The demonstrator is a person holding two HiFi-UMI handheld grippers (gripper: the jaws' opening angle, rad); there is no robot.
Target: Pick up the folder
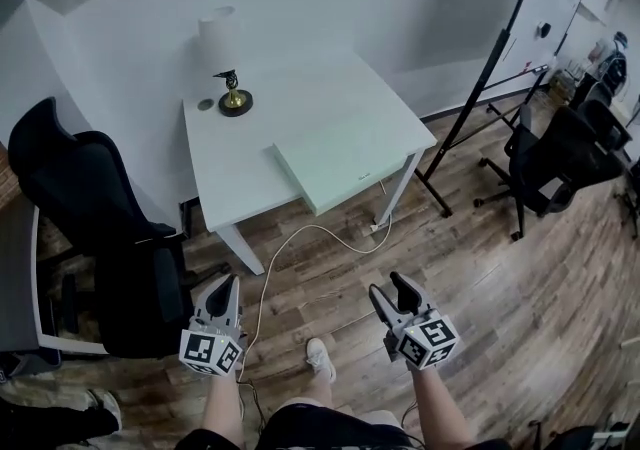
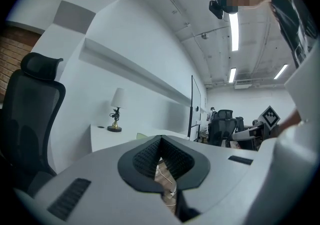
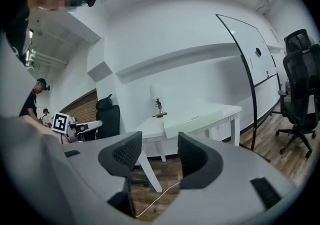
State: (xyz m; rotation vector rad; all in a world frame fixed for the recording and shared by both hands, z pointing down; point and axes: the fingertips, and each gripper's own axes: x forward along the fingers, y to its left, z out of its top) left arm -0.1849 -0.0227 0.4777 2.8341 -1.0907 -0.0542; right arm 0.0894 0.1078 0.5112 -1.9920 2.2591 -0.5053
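The pale green folder [image 1: 335, 170] lies flat on the front right corner of the white table [image 1: 300, 98], its near edge overhanging slightly. It also shows in the right gripper view as a light slab, the folder [image 3: 192, 121], on the tabletop. Both grippers hover over the wooden floor, well short of the table. My left gripper [image 1: 228, 286] points at the table with its fingertips together and nothing in them; in the left gripper view, the left gripper [image 2: 160, 141] pads meet at the tip. My right gripper [image 1: 392, 288] is open and empty, with floor visible between the right gripper [image 3: 159, 151] pads.
A lamp [image 1: 225, 58] with a white shade stands at the table's back left. A black office chair [image 1: 90, 228] sits left of the table, another chair [image 1: 560, 158] at the right. A white cable [image 1: 300, 235] runs across the floor under the table. A black stand [image 1: 480, 88] leans at the right.
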